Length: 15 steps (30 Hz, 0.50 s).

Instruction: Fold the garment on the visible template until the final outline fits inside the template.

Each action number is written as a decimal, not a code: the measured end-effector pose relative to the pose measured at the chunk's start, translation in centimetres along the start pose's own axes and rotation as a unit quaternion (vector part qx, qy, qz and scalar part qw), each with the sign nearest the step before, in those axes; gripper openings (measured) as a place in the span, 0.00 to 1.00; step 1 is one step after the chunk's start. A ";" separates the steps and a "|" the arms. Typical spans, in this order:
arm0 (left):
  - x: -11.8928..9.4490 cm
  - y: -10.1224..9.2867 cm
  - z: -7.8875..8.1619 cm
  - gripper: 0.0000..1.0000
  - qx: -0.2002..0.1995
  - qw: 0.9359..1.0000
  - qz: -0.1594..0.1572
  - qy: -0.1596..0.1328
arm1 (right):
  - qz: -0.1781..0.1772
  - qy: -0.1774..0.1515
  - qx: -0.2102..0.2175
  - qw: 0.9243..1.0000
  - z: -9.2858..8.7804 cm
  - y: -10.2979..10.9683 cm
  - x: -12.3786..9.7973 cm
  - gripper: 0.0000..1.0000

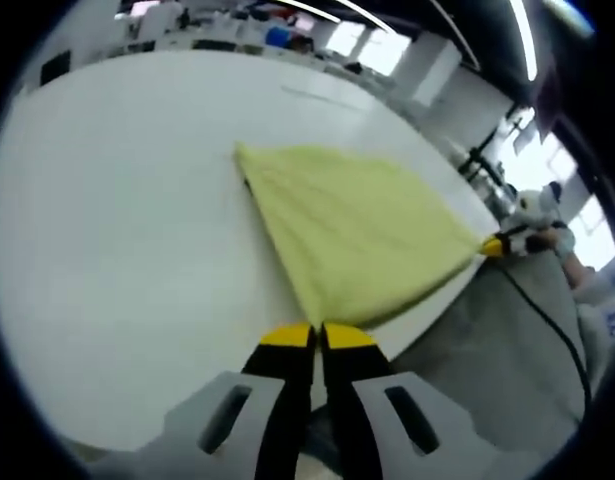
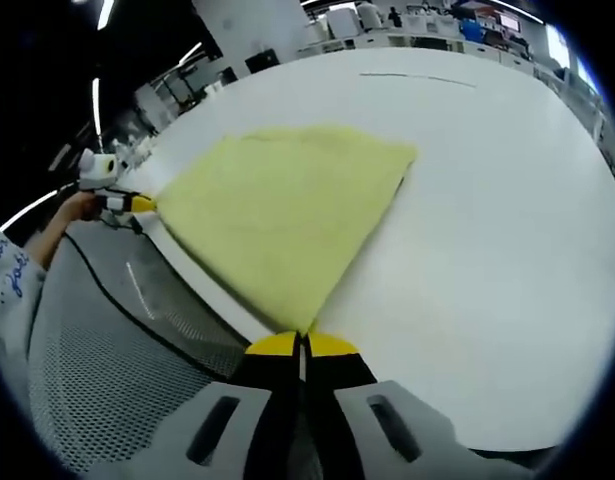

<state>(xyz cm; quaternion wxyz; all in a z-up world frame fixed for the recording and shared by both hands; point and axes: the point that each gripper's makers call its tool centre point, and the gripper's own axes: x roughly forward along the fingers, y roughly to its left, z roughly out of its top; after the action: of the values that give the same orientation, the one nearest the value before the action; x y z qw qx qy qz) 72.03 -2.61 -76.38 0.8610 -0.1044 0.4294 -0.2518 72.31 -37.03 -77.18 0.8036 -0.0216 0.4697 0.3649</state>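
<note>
A pale yellow garment (image 1: 357,225) lies spread on the white table (image 1: 127,230), its near edge hanging at the table's rim. My left gripper (image 1: 318,336) is shut on one near corner of the garment. At the far right of the left gripper view, my right gripper (image 1: 502,244) pinches the other corner. In the right gripper view the garment (image 2: 282,215) fans away from my right gripper (image 2: 302,345), which is shut on its corner. My left gripper (image 2: 135,204) holds the opposite corner at the left of that view. A thin dark line (image 2: 417,78) is marked on the table far behind the garment.
A grey mesh surface (image 2: 107,370) lies below the table edge, with a black cable (image 2: 107,290) across it. A person's sleeve and hand (image 2: 27,260) show at the left of the right gripper view. Shelves and equipment (image 1: 217,25) stand beyond the table's far edge.
</note>
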 end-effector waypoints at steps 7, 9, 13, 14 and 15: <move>-0.4 0.3 -0.1 0.00 -0.003 1.000 0.005 -0.003 | 0.000 0.006 0.002 1.000 -0.2 -0.1 0.2 0.02; -0.5 0.3 -0.2 0.00 -0.007 1.000 0.005 -0.004 | -0.001 0.008 0.002 1.000 -0.3 -0.2 0.3 0.02; -0.2 0.6 -0.7 0.00 -0.006 1.000 0.009 0.004 | -0.004 0.014 -0.001 1.000 -0.5 -0.3 0.5 0.02; -0.2 0.7 -0.7 0.00 -0.006 1.000 0.010 0.005 | -0.004 0.015 -0.002 1.000 -0.5 -0.3 0.5 0.02; -0.2 0.6 -0.7 0.00 -0.007 1.000 0.009 0.004 | -0.005 0.016 -0.002 1.000 -0.5 -0.3 0.5 0.02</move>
<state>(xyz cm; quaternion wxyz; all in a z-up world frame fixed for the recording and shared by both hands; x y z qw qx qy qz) 71.59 -1.93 -76.90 0.8608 -0.1056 0.4356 -0.2412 72.30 -37.17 -77.92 0.7978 -0.0314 0.4815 0.3615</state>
